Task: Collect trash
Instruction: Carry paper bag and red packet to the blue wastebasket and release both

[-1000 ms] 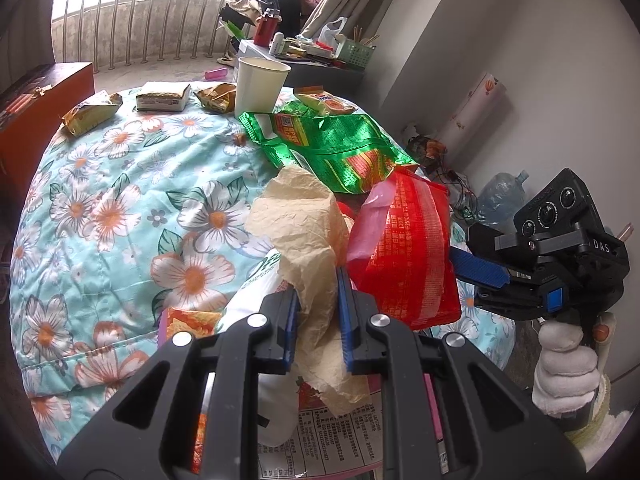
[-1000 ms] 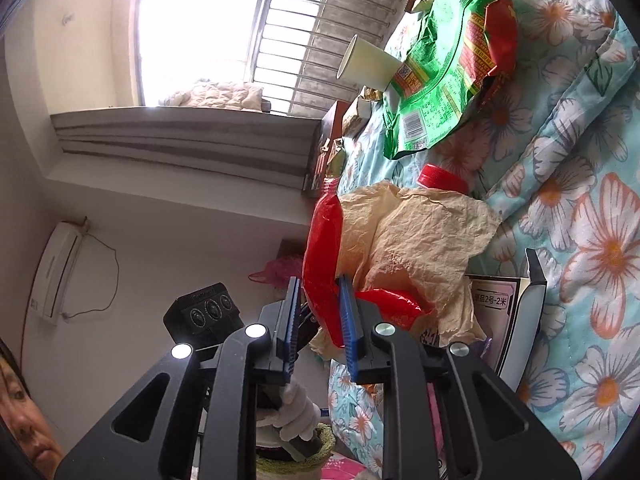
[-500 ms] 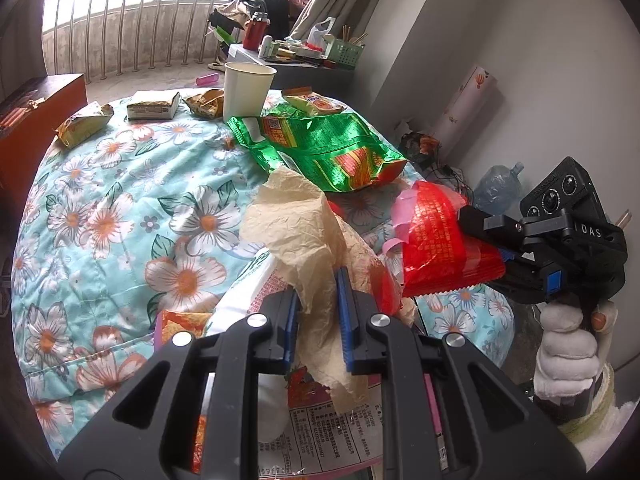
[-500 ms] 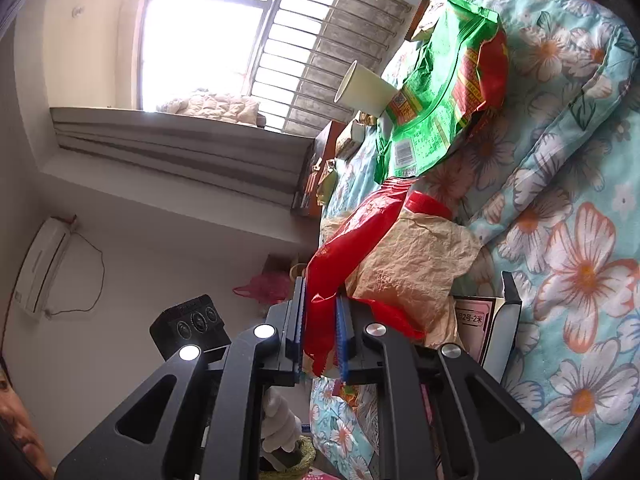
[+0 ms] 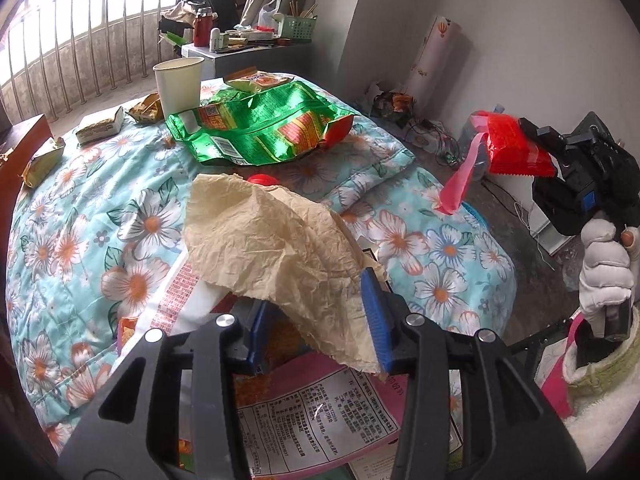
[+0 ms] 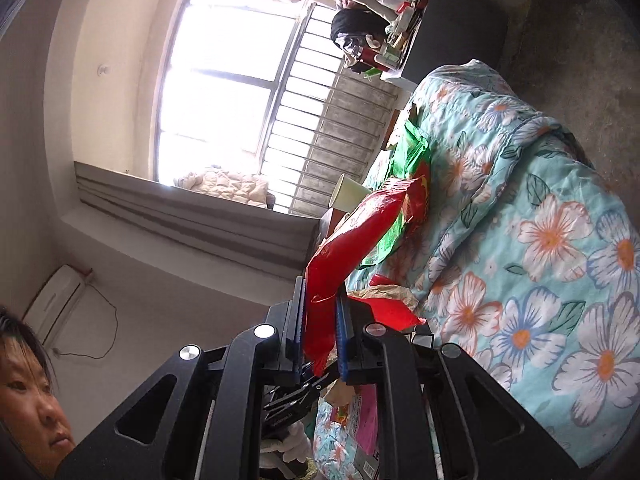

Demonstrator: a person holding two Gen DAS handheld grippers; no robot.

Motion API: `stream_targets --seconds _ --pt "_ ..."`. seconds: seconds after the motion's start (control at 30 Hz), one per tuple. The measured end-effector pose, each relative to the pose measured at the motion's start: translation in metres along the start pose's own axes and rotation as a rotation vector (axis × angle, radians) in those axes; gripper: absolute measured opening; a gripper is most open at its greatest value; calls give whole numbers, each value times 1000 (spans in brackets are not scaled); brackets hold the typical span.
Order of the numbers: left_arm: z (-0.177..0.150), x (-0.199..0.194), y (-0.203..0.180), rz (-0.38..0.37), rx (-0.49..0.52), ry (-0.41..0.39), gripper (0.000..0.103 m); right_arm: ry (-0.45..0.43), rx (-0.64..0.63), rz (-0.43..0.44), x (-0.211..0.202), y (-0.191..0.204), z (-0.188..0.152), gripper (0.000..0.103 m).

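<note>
- Left hand-held gripper (image 5: 318, 320): fingers spread wide; crumpled brown paper (image 5: 276, 248) drapes between them and against the right blue pad. Whether it is gripped cannot be told.
- Beneath the paper: printed wrappers (image 5: 316, 408) piled on the flowered quilt (image 5: 80, 216).
- Right hand-held gripper (image 6: 322, 334): fingers narrow, clamped on a red wrapper (image 6: 352, 240); in the left view it hangs off the quilt's edge, above the floor.
- Farther back on the quilt: green snack bag (image 5: 260, 128), paper cup (image 5: 178, 84), small yellow packets (image 5: 100, 126).
- Behind these: cluttered cabinet (image 5: 248, 52), barred window.
</note>
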State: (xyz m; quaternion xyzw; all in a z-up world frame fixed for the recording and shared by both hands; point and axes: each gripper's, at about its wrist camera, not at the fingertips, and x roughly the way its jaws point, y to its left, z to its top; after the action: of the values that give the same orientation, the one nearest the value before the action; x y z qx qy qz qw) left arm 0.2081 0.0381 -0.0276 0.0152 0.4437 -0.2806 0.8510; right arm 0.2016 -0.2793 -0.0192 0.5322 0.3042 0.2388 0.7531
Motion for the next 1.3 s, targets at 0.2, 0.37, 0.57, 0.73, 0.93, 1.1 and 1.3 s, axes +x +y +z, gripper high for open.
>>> stream_targets --seconds 0.2,0.37,0.57,0.73,0.93,1.1,1.3 --pt "3 14 -8 4 -9 41 57 -19 9 2 -10 -7 2 13" --pt "3 23 -15 78 11 66 52 -5 21 -3 -13 -13 -2 13" --pt "2 23 -15 132 12 76 18 -5 14 -7 -11 -10 -4 13" --pt "8 -3 -14 150 8 -11 6 -9 2 -3 -15 -5 -7 13" --pt "21 -54 -13 120 -14 -166 5 -19 -22 15 -20 5 -13 13" --pt "28 -86 -16 121 -17 -242 5 -37 -36 33 -28 11 -17 13" --pt "33 -100 -33 114 11 -269 5 -69 -36 51 -47 10 -21 13"
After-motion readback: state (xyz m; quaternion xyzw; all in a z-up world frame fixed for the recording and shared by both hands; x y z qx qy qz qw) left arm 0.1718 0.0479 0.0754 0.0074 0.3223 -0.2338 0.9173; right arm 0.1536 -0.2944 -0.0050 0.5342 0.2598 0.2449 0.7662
